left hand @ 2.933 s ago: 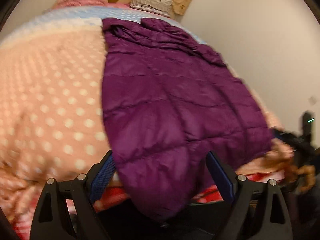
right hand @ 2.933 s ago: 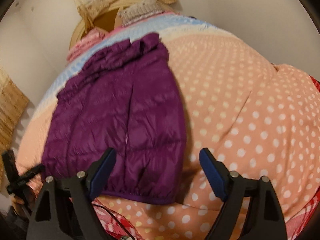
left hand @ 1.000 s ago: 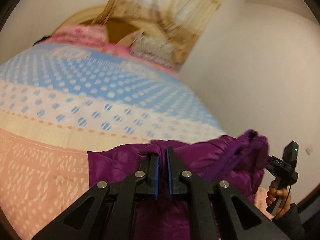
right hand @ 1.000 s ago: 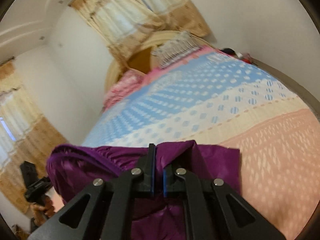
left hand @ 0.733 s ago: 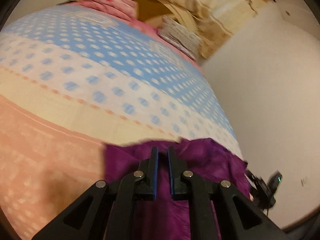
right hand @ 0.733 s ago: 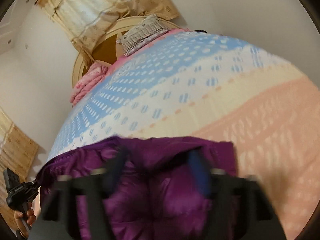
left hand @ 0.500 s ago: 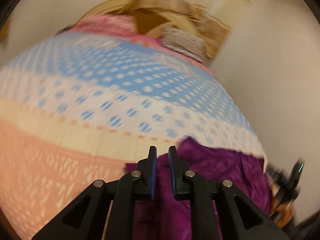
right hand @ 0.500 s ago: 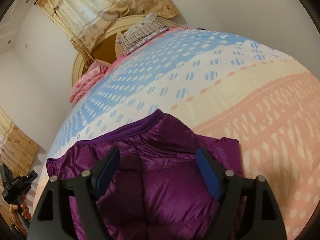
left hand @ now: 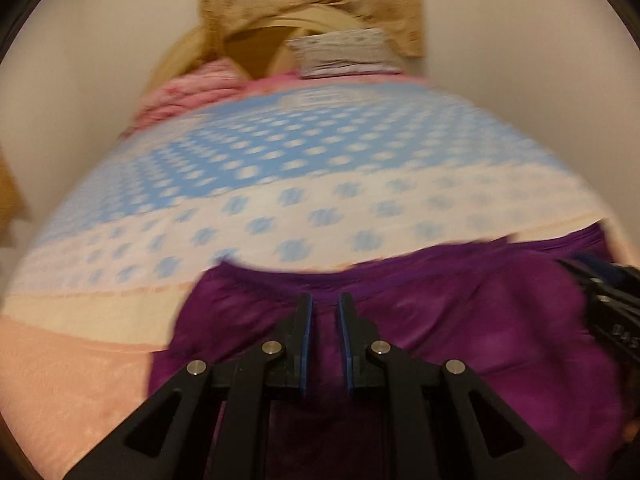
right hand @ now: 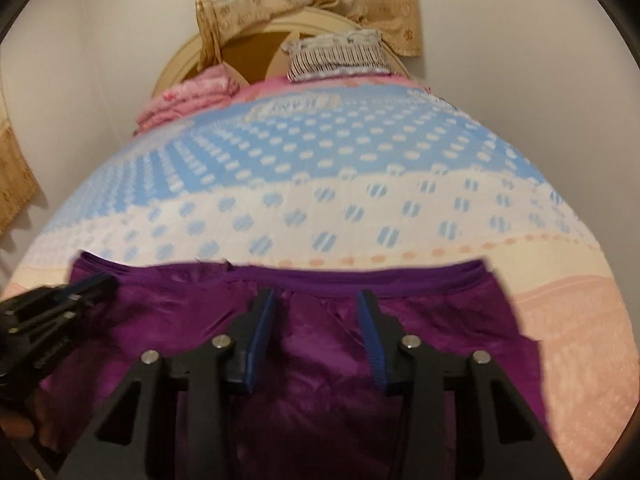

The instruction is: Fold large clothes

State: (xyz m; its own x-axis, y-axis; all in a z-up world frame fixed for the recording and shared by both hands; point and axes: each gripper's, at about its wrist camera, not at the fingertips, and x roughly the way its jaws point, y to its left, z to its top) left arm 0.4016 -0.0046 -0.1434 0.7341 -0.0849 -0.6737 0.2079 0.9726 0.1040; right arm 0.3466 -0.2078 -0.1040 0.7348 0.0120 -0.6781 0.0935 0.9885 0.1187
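right gripper (right hand: 316,300) released, spread | left gripper (left hand: 325,304) nearly pressed together | jacket (right hand: 320,344) on bed (right hand: 320,184)

Shiny purple quilted puffer jacket (right hand: 320,360), folded over, lies flat on the polka-dot bedspread (right hand: 320,184), hem band toward the blue section

Jacket (right hand: 320,344) lay on the bedspread (right hand: 320,200) before me; pillow (right hand: 340,58) and folded blanket (right hand: 188,100) sat behind, by the headboard (right hand: 256,40).
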